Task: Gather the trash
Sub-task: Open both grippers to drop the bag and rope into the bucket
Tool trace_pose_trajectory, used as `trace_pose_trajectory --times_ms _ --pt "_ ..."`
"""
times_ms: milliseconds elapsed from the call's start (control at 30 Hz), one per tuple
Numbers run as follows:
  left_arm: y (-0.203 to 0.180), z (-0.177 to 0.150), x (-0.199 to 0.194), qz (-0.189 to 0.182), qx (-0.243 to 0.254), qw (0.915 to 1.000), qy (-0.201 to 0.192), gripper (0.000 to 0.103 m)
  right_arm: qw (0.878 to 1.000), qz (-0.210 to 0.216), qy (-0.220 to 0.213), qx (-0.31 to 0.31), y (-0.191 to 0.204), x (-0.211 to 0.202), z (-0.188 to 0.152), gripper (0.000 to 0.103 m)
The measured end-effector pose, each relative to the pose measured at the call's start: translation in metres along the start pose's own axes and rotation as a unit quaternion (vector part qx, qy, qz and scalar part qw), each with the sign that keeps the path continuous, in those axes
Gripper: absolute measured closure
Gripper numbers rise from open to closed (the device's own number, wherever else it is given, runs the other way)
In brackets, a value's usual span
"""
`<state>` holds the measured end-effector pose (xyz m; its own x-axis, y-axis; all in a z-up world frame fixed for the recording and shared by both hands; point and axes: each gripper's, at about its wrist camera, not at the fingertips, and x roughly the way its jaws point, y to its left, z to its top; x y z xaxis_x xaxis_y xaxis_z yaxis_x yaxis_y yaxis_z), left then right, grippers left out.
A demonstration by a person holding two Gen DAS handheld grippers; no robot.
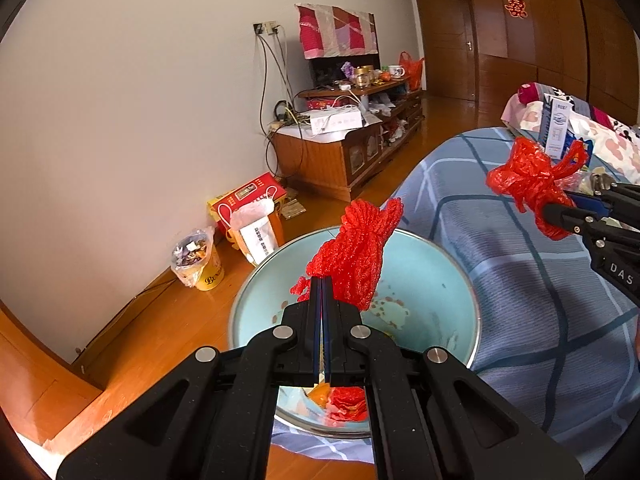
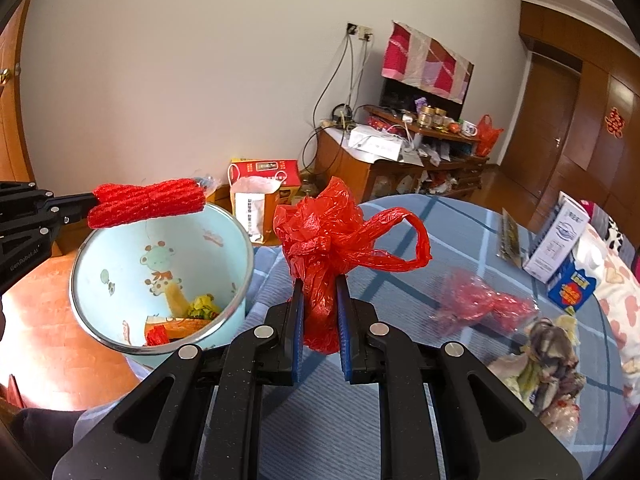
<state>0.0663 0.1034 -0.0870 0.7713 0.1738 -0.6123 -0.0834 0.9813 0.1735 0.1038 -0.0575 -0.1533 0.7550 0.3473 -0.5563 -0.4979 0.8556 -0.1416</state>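
A: Your left gripper (image 1: 322, 280) has its fingers pressed together on a red mesh net (image 1: 354, 254), pinching it at one end. The net hangs above the open mouth of the pale blue bin (image 2: 92, 264), crossing over the far rim in the right wrist view.

B: And in the bin?

A: Scraps lie at the bottom: something yellow-green, something orange, a red bit. The metal rim (image 2: 168, 350) is bare on the near side. The bin stands on the wooden floor (image 1: 160, 332), just beside the edge of the blue checked cloth (image 2: 420, 292).

B: Your right side?

A: Your right gripper (image 2: 319, 280) pinches a knotted red plastic bag (image 2: 332, 248) between its blue pads, fingers parted only by the bag's bulk. The bag's handle loop sticks out to the right. It is held over the cloth, right of the bin's rim.

B: What lies farther right?

A: A clear bag with red inside (image 2: 480, 306), then a heap of crumpled wrappers (image 2: 544, 364) near the cloth's right edge, and a white carton (image 2: 554, 240) standing behind them. Bare cloth lies open between your gripper and the heap.
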Motion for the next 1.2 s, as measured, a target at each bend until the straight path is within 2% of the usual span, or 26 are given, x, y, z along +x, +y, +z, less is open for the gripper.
trace_pose_trajectory --times_ms 733,1200 --pt "0.028 -0.009 0.002 0.030 -0.019 0.9993 0.009 0.103 0.999 0.027 0.011 -0.045 0.042 0.023 0.012 0.088" --pt "0.031 -0.008 0.002 0.033 -0.023 0.9992 0.009 0.103 0.998 0.034 0.010 -0.055 0.050 0.024 0.016 0.088"
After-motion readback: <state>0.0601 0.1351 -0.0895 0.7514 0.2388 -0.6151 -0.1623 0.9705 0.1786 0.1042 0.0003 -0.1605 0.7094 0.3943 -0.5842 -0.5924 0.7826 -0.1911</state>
